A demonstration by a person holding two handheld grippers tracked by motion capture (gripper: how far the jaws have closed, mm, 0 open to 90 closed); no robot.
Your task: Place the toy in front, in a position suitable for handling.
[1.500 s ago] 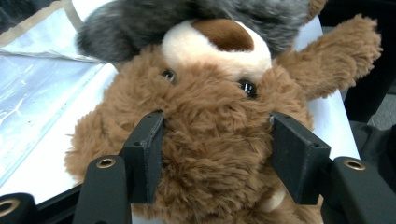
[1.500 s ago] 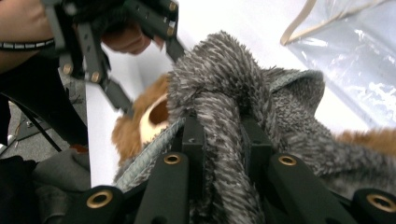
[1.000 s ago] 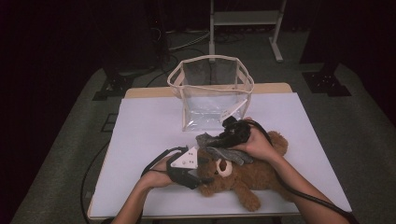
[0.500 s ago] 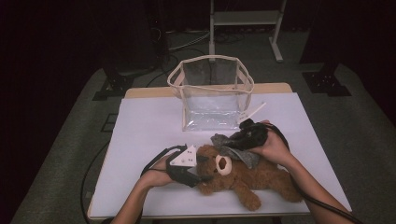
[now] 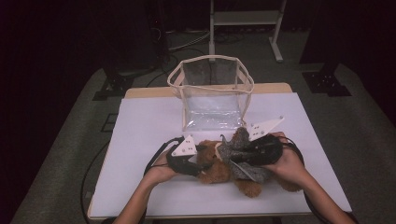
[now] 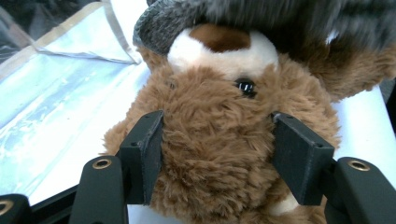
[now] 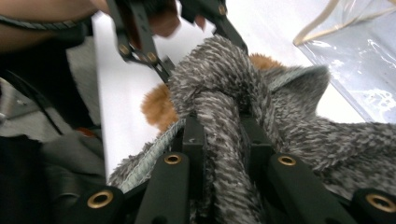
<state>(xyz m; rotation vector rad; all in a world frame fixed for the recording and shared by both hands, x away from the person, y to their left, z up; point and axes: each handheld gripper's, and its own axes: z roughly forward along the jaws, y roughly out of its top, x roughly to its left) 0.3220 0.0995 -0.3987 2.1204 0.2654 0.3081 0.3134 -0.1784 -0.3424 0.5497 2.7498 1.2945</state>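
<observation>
A brown teddy bear (image 5: 212, 168) lies on the white table, head toward the left. My left gripper (image 5: 201, 162) is shut on its head; in the left gripper view both pads (image 6: 148, 151) press into the fur of the bear (image 6: 219, 135), and the jaws have just eased slightly wider. A grey knitted garment (image 5: 243, 161) is draped over the bear's body. My right gripper (image 5: 233, 156) is shut on a fold of this garment (image 7: 219, 98), pinched tight between its jaws (image 7: 223, 133). Most of the bear's body is hidden under the knit.
A clear plastic bag with cream trim (image 5: 212, 95) stands open behind the bear at the table's middle back. The white table top (image 5: 144, 130) stretches left of the hands. The floor around is dark, with a metal stand (image 5: 243, 18) at the back.
My right gripper has moved right and toward the near edge, dragging the grey garment along over the bear. The left hand has stayed on the bear's head.
</observation>
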